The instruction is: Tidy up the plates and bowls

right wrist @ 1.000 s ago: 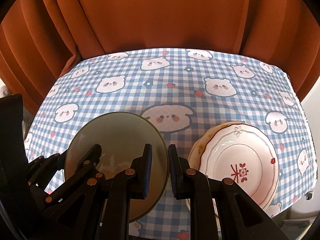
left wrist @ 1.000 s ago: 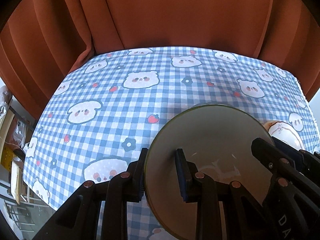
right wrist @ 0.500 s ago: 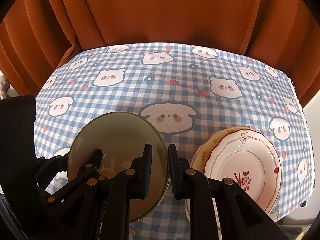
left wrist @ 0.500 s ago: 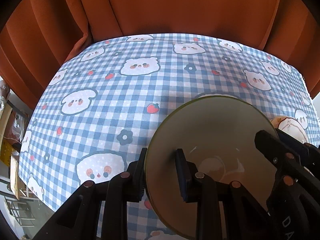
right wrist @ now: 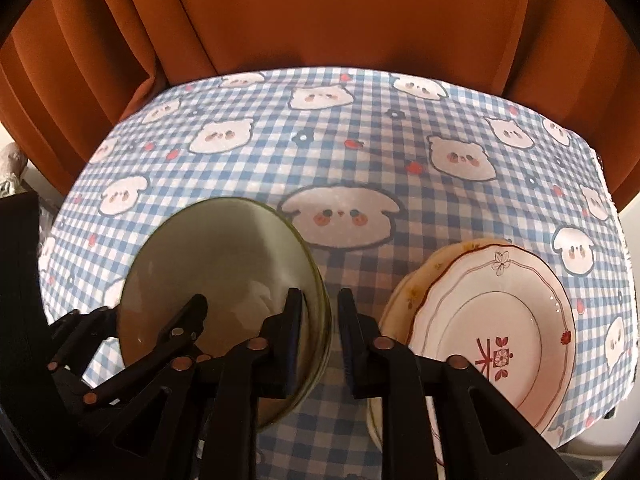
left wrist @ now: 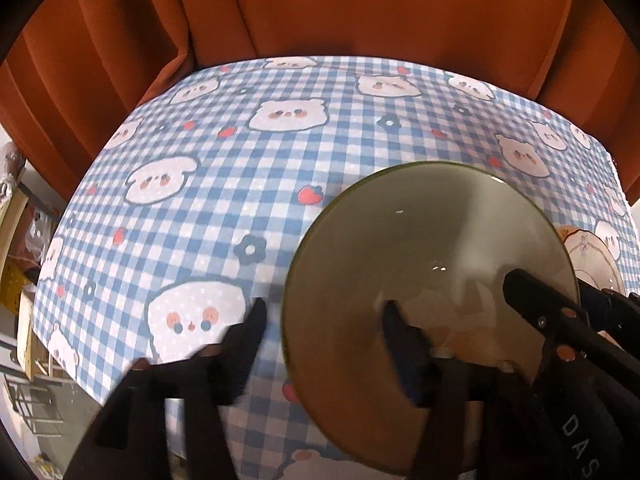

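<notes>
Checkered tablecloth (right wrist: 344, 160): one green bowl (right wrist: 224, 276) (both hand-held grippers opening, rim between), two plates (right wrist: 492, 320).

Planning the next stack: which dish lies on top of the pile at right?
The pink plate with the red flower mark; the yellowish floral plate peeks out beneath it. The green bowl sits apart.

Your left gripper (left wrist: 322, 326) points steeply down, and its jaws are opening: the left finger is blurred with motion and stands clear outside the bowl (left wrist: 432, 256) rim, the right finger sits inside the bowl, and neither pad presses the rim between them. Your right gripper (right wrist: 320, 320) also tilts steeply down, just to the right of the left one. Its jaws are opening too, straddling the bowl's right rim with a narrow gap on either side.
</notes>
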Available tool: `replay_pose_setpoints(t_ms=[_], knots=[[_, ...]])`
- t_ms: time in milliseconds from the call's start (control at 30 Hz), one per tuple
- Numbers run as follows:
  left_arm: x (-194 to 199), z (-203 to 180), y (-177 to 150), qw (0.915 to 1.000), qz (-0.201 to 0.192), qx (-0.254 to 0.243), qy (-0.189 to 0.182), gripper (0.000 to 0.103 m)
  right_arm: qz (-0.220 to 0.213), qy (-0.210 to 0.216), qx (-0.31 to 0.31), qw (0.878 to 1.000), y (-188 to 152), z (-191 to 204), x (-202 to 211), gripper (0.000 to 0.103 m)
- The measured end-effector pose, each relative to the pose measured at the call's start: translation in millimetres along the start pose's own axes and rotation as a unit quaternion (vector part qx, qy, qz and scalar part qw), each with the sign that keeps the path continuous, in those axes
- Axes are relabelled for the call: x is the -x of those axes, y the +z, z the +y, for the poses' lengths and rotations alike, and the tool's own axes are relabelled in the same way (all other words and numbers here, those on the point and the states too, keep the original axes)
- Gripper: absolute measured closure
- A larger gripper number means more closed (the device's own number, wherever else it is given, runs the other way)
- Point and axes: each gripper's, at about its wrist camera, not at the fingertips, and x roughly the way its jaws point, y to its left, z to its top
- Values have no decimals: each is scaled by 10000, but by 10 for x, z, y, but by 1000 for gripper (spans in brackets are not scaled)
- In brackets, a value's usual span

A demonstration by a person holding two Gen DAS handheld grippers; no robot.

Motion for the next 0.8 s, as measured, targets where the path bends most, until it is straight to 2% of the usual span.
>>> replay_pose_setpoints(t_ms=[67,133,200,400,633,800], knots=[[10,8,-16,10000,-27,19,-47,31,10,53,-56,10000,-6,-27,1,63],[-3,22,-3,9999,-34,22,-126,28,-76,76,-117,9999,-12,-51,23,42],[-40,19,1,9997,4,11,-231,27,-189,102,-157,9996,-21,-73,44,37],[-193,27,70,9980,250,34,-582,27,-45,122,-426,9990,4,-162,-31,37],[-269,74,154,9940,413,-243,-983,27,190,433,-1022,9936,36,-218,-162,37],[-269,48,163,9919,466,-472,-1080,29,492,697,-1432,9860,16,-257,-307,39]])
